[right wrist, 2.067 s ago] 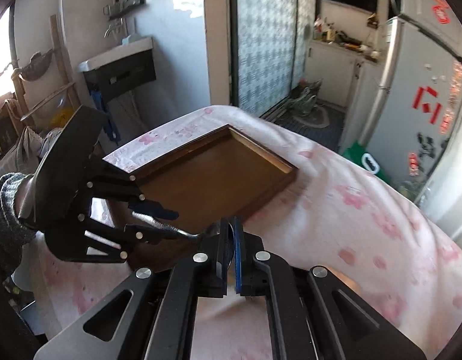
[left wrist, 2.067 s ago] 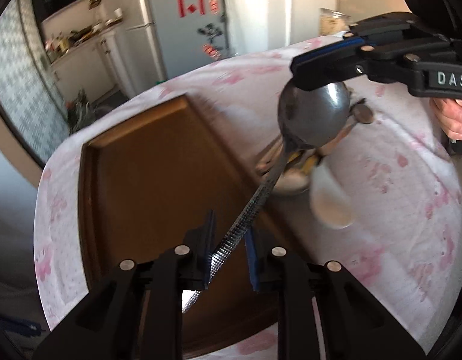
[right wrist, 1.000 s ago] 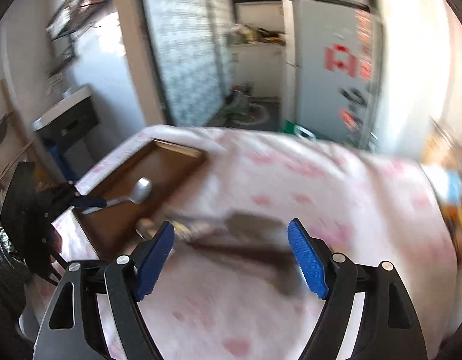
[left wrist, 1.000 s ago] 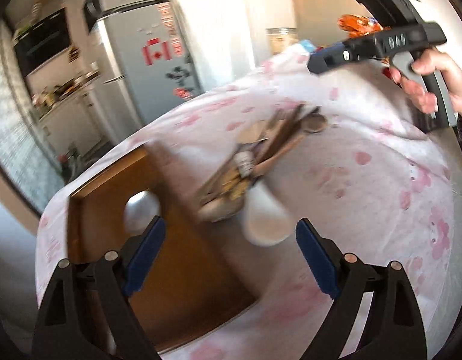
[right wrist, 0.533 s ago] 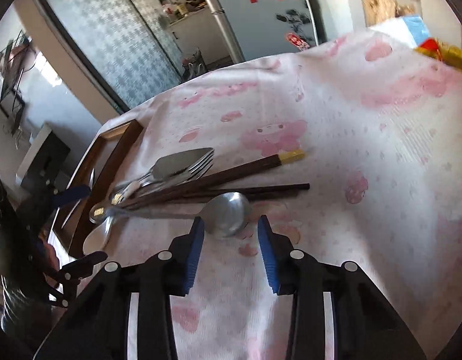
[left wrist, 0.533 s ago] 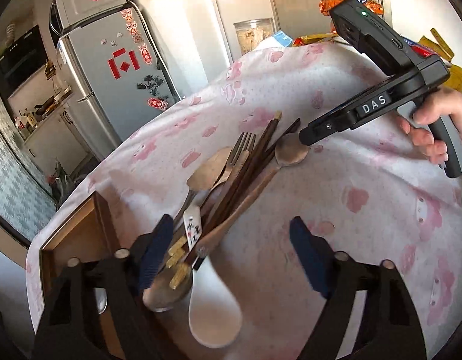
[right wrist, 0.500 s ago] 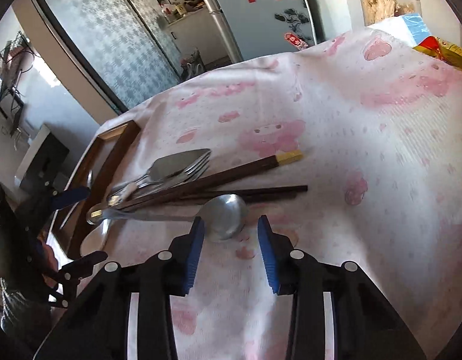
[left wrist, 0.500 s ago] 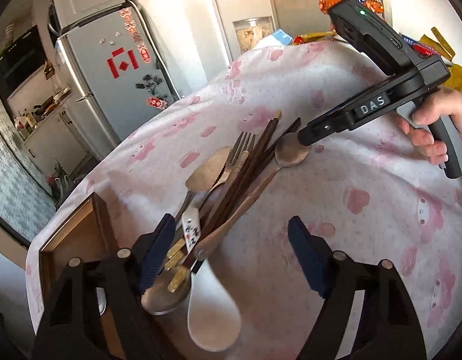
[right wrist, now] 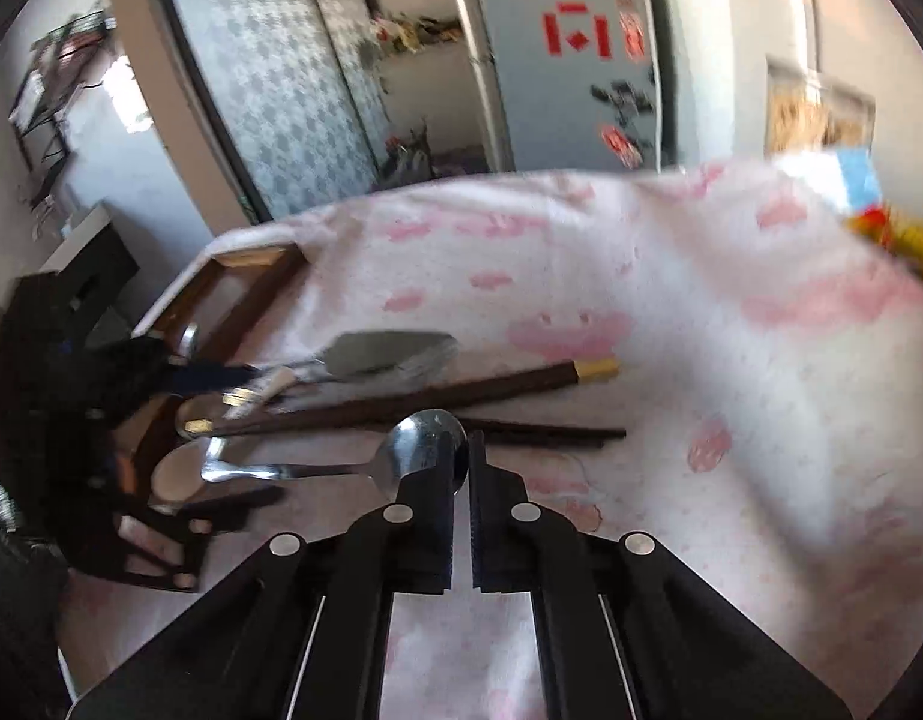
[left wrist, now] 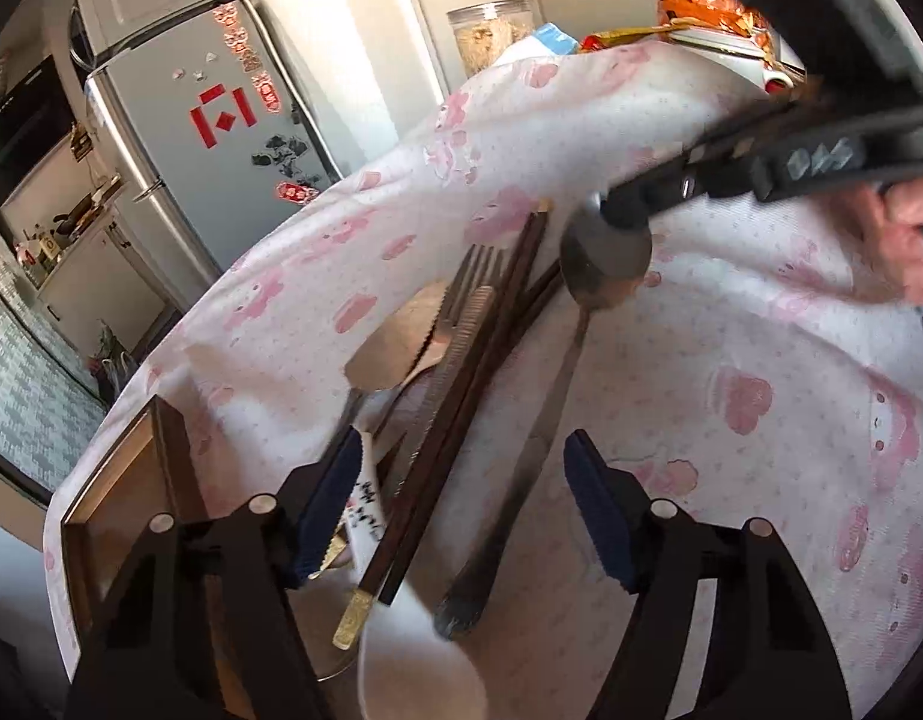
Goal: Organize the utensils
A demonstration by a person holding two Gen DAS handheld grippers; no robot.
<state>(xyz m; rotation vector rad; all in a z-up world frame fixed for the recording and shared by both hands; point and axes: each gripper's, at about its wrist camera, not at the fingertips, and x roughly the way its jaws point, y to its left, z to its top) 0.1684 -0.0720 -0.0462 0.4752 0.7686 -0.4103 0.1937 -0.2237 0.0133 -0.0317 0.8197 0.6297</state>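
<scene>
Tablecloth (right wrist: 731, 372); spoon bowl (right wrist: 428, 438) in right tool (right wrist: 461, 468).

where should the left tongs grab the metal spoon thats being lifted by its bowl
Grip the metal spoon on its flat handle near the tail end, coming along the handle from that end. The right tongs already pinch the bowl, and the open left tongs straddle the handle, clear of the chopsticks.

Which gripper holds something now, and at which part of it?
The right gripper is shut on the metal spoon, pinching the edge of its bowl. The left gripper is open and holds nothing.
</scene>
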